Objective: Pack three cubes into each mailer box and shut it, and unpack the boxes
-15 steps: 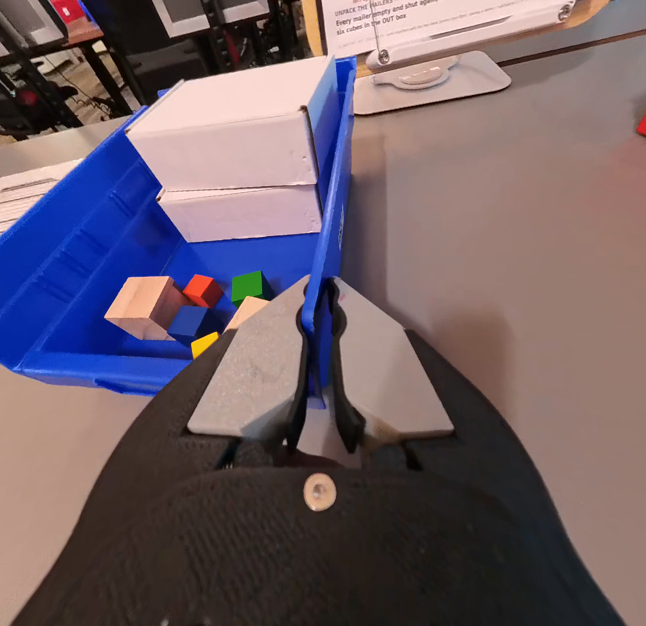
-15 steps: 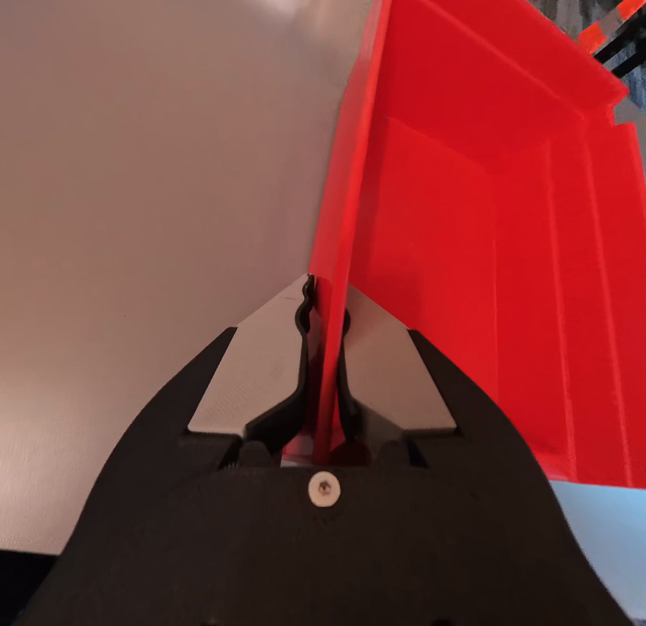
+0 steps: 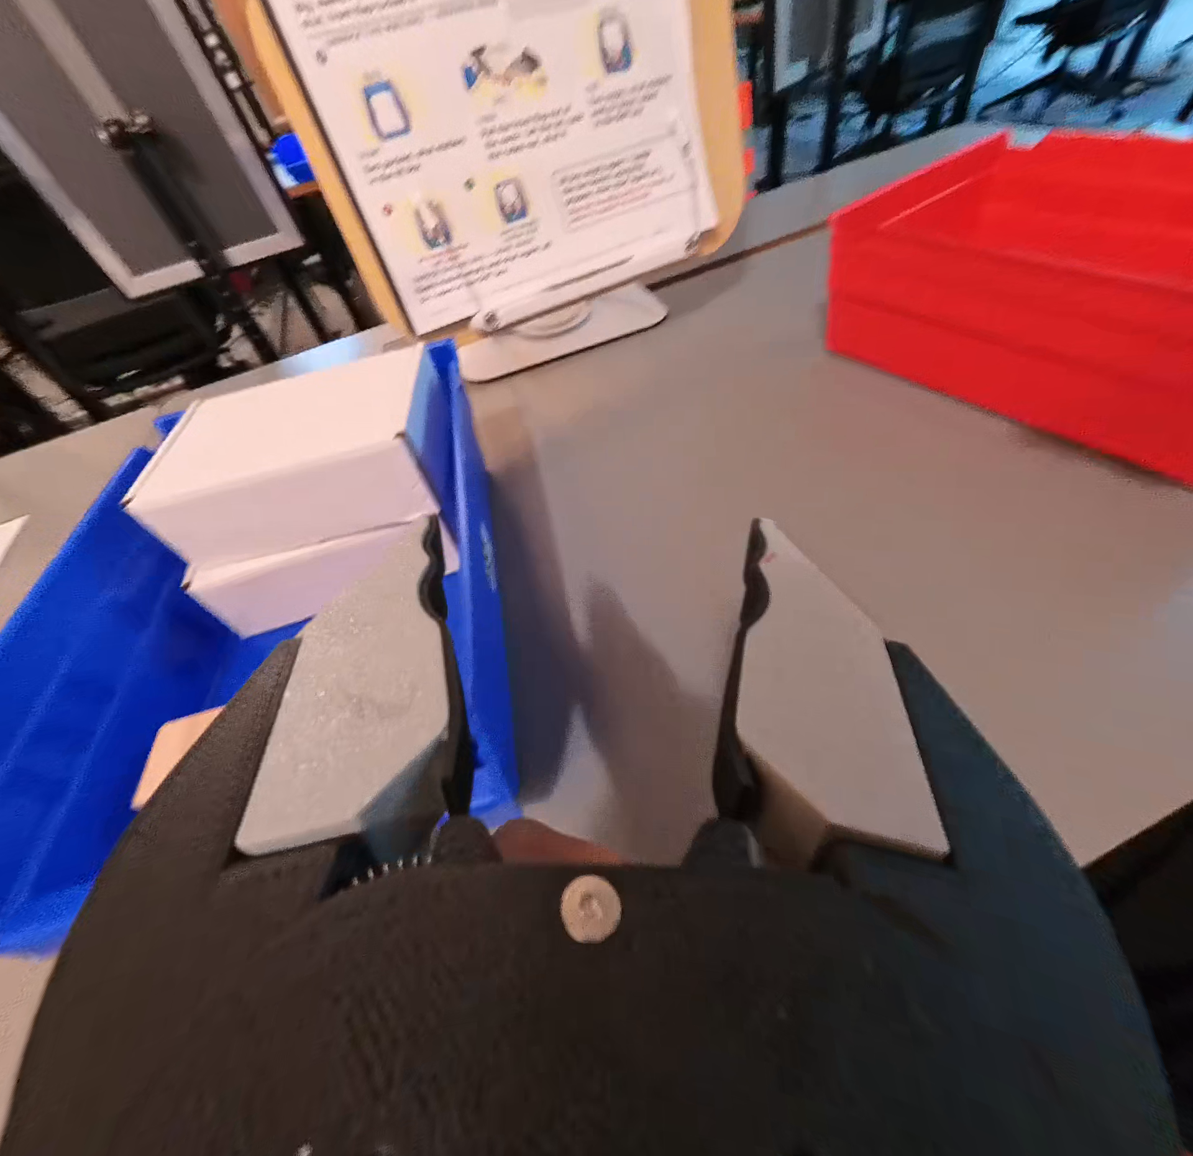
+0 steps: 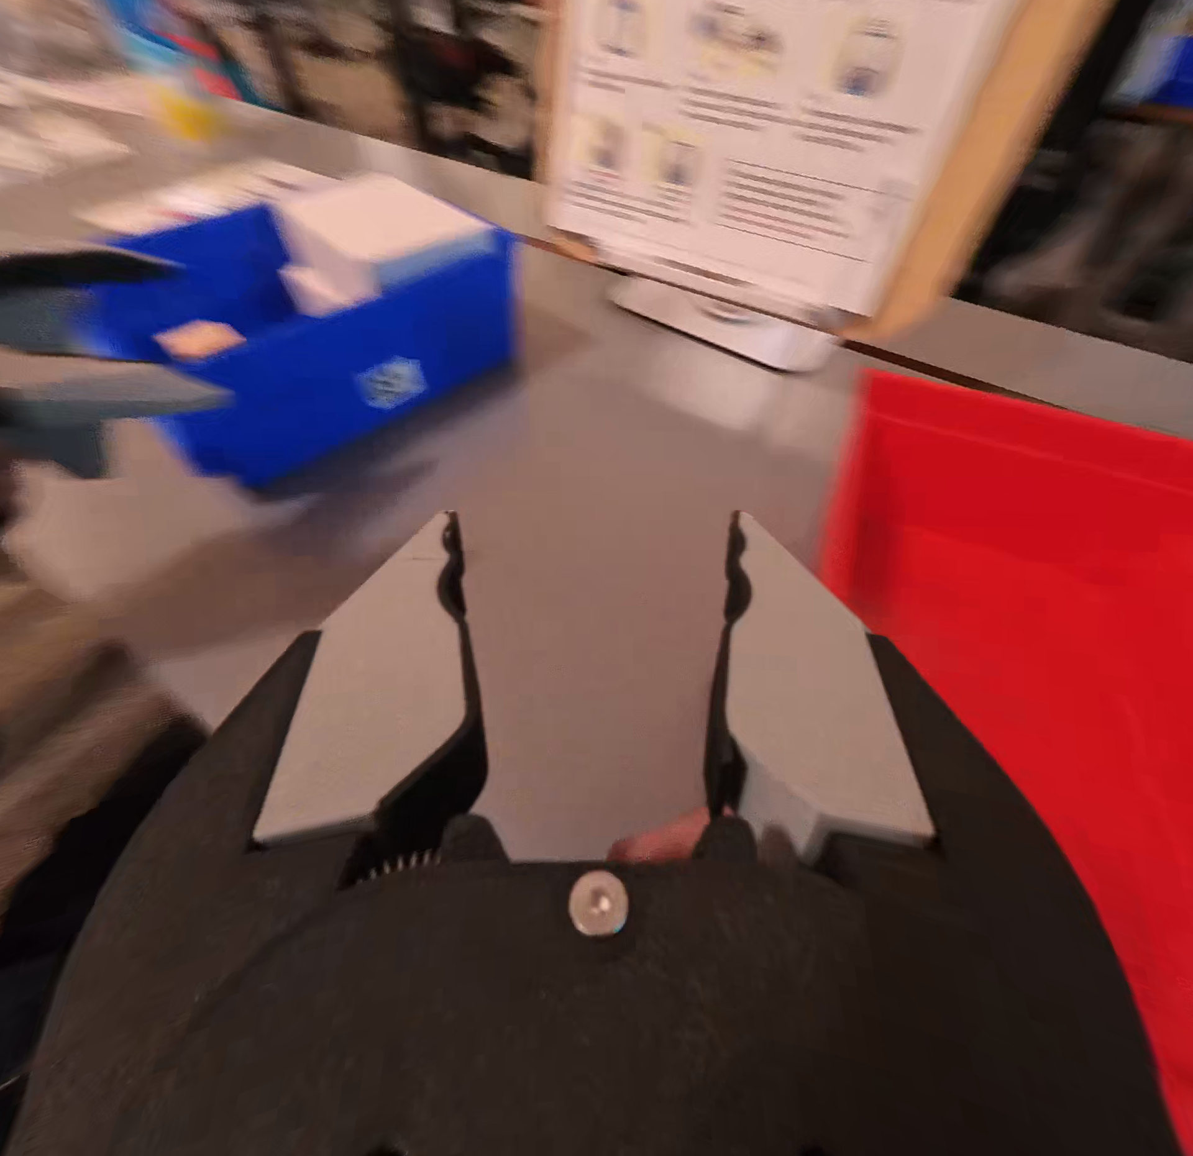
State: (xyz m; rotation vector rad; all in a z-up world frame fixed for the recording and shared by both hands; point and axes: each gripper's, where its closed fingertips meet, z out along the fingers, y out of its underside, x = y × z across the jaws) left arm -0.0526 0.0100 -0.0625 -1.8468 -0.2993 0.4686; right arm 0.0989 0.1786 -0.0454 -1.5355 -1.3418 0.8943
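Two shut white mailer boxes (image 3: 284, 467) lie stacked at the far end of the blue bin (image 3: 97, 660). A pale wooden cube (image 3: 177, 754) shows by my left finger; the other cubes are hidden. My left gripper (image 3: 591, 538) is open and empty, raised just right of the bin's right wall. My right gripper (image 4: 591, 518) is open and empty over the grey table, just left of the red bin (image 4: 1033, 609). The right wrist view also shows the blue bin (image 4: 336, 363), the stacked mailer boxes (image 4: 374, 228), a wooden cube (image 4: 200, 341) and the left gripper's fingers (image 4: 116, 396). Both views are blurred.
An instruction sheet on a white stand (image 3: 516, 157) stands at the table's back edge, also in the right wrist view (image 4: 729, 125). The red bin (image 3: 1033, 299) sits at the right. Grey table (image 3: 742, 447) lies between the bins. Racks and furniture stand behind the table.
Both grippers let go: the left was shut on the blue bin's right wall, the right on the red bin's left wall. Both are now open, lifted and drawn back.
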